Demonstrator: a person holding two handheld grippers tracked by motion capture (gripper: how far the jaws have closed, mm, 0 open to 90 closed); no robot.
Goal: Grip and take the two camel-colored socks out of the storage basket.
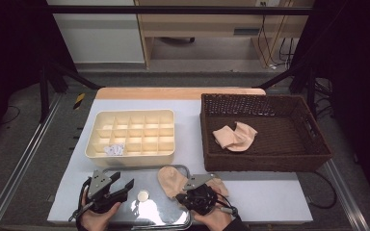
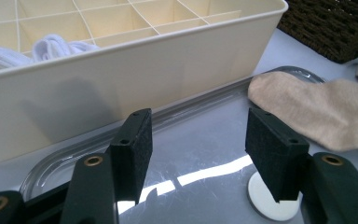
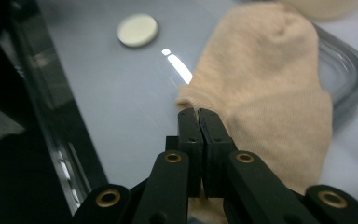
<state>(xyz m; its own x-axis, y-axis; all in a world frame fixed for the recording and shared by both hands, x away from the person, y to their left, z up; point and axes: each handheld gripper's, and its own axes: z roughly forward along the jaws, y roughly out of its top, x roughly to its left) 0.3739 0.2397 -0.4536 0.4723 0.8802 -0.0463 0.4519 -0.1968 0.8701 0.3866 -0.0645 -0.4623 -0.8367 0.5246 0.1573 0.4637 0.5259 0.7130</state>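
Lying under the right gripper [image 3: 196, 112], whose jaws pinch its edge, the beige sock [image 3: 265, 84].

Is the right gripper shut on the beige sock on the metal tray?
Shut. The right gripper has its black pads pressed together at the edge of the beige sock; whether fabric is pinched, cannot tell.

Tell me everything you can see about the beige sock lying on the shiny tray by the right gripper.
The beige knit sock looks soft and finely ribbed, lying flat and slightly rumpled. It rests on the right part of the shiny metal tray, its rounded end reaching the tray's raised rim and one side spilling over onto the white table. The right gripper, jaws shut, sits at the sock's near edge; whether fabric is pinched between them cannot be told. The cream divided box stands just behind it, apart.
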